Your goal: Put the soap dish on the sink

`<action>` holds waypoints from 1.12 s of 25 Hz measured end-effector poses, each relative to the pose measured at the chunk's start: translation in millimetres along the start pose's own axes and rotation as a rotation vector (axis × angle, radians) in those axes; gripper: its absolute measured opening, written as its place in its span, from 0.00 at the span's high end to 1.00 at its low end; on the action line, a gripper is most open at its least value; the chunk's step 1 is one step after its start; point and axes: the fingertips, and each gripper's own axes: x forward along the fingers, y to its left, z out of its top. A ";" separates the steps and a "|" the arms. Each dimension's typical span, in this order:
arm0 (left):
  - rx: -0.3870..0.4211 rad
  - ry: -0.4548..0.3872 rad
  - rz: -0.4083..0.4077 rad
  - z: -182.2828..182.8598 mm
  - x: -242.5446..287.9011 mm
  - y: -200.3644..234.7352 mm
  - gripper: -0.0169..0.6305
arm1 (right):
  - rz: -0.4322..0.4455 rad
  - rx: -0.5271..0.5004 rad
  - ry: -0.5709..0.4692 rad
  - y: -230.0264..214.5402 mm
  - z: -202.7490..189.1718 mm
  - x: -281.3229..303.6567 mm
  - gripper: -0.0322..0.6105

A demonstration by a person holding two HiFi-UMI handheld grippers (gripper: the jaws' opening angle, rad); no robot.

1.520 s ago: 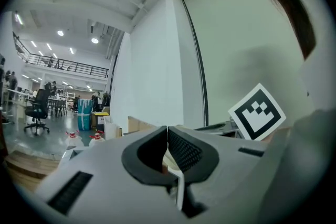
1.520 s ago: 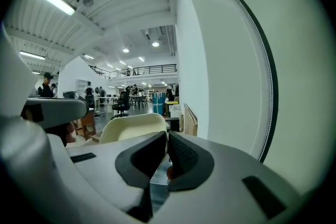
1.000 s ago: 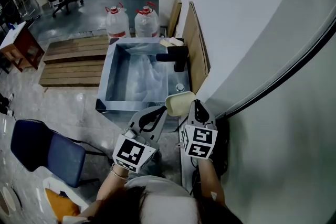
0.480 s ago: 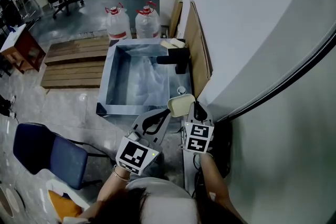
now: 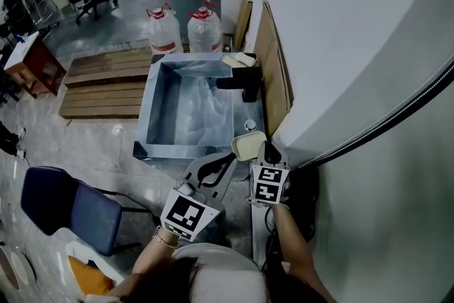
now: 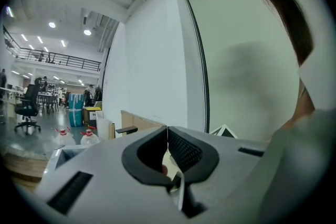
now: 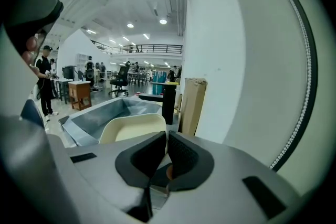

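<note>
A cream soap dish (image 5: 247, 145) hangs over the near right corner of the metal sink (image 5: 150, 110), and my right gripper (image 5: 263, 150) is shut on its near edge. In the right gripper view the soap dish (image 7: 129, 128) juts out ahead of the closed jaws, with the sink basin (image 7: 100, 114) and a black faucet (image 7: 168, 101) beyond it. My left gripper (image 5: 228, 157) sits just left of the dish, shut with nothing in it. In the left gripper view its jaws meet and only the white wall lies behind them.
A black faucet (image 5: 241, 84) stands on the sink's right rim, with a small round fitting (image 5: 250, 125) near the dish. A cardboard sheet (image 5: 274, 74) leans on the wall. Two water jugs (image 5: 164, 30), wooden pallets (image 5: 106, 81) and a blue chair (image 5: 67, 206) stand on the floor.
Hardly anything differs. Both grippers keep their places at the sink's near right corner, the dish still in the right one; the whole view has shifted slightly.
</note>
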 end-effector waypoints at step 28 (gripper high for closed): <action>-0.010 0.042 0.027 -17.0 7.3 23.5 0.96 | -0.024 -0.022 0.117 -6.3 -54.8 60.1 0.89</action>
